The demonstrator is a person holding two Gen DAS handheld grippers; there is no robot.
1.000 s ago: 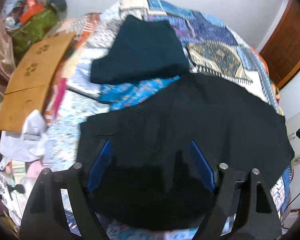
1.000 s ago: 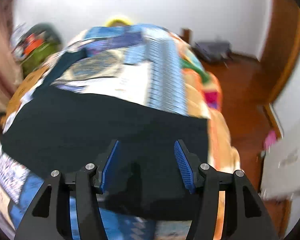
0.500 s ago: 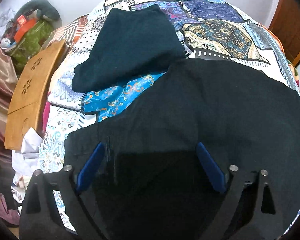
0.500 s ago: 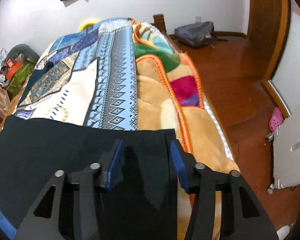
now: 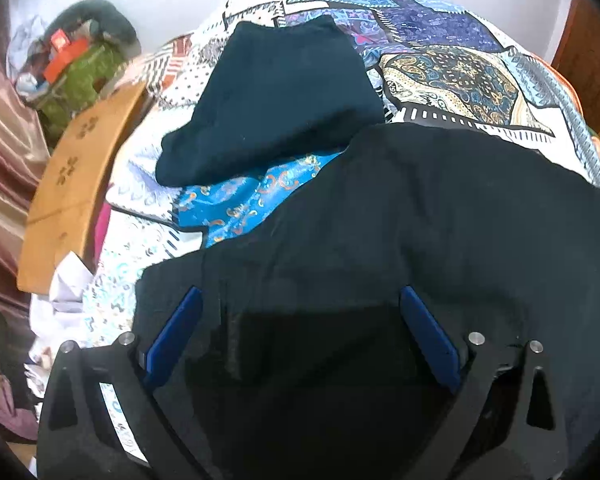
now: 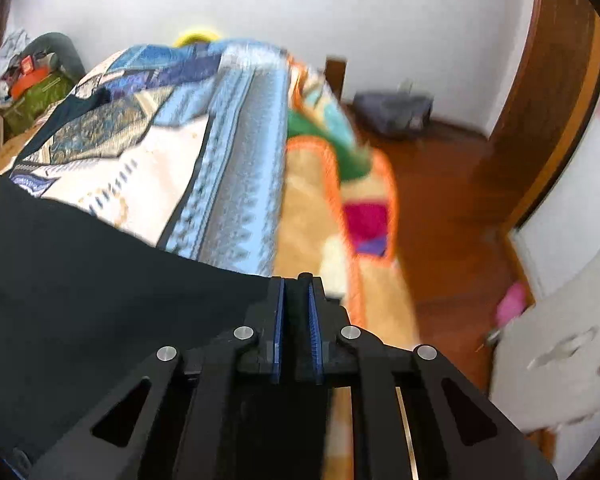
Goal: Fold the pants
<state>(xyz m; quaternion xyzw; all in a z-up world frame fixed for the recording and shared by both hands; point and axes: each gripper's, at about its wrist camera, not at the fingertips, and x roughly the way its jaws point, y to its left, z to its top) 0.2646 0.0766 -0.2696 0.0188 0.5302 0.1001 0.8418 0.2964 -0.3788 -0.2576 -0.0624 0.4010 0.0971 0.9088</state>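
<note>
Black pants (image 5: 440,216) lie spread across a patterned bedspread (image 5: 440,72). In the left wrist view my left gripper (image 5: 300,328) is open, its blue pads wide apart just above the pants' near left end. In the right wrist view the pants (image 6: 80,280) fill the lower left. My right gripper (image 6: 296,312) is shut on the pants' right end at the bed's side; black cloth shows between its pads.
A folded dark garment (image 5: 276,92) lies further up the bed. A wooden board (image 5: 76,184) and a pile of clutter (image 5: 72,68) stand left of the bed. An orange blanket (image 6: 340,216) hangs off the right side over a wooden floor (image 6: 452,208).
My right gripper has closed on the right end of the pants; it was open half a second ago. My left gripper stays open over the left end, with the view shifted slightly.
</note>
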